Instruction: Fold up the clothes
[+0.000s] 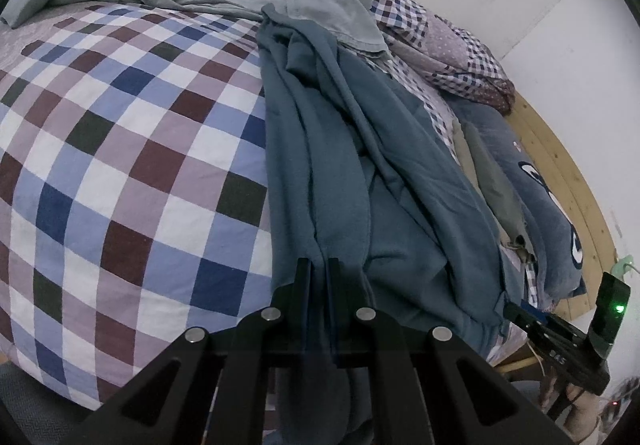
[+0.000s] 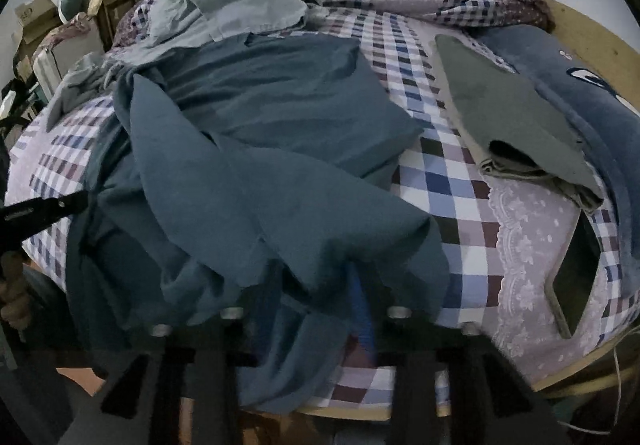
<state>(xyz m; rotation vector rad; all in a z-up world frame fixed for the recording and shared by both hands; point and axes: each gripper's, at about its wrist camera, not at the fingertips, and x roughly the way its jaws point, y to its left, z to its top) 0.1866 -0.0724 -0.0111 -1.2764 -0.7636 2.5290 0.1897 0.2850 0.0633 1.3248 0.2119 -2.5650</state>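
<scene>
One blue garment (image 1: 360, 173), two hand-held grippers (image 1: 319, 269)

The left gripper (image 1: 319, 269) sits at the bottom centre of its own view, its two black fingers nearly together and pinching a fold of cloth. The right gripper (image 1: 520, 319) shows at lower right there, clamped. In its own view, cloth drapes over its fingers, hiding them.

A garment (image 2: 256, 149) lay across the bed (image 2: 452, 181), folded trousers (image 2: 508, 113) to its right, bedding (image 2: 240, 1) heaped behind.
</scene>
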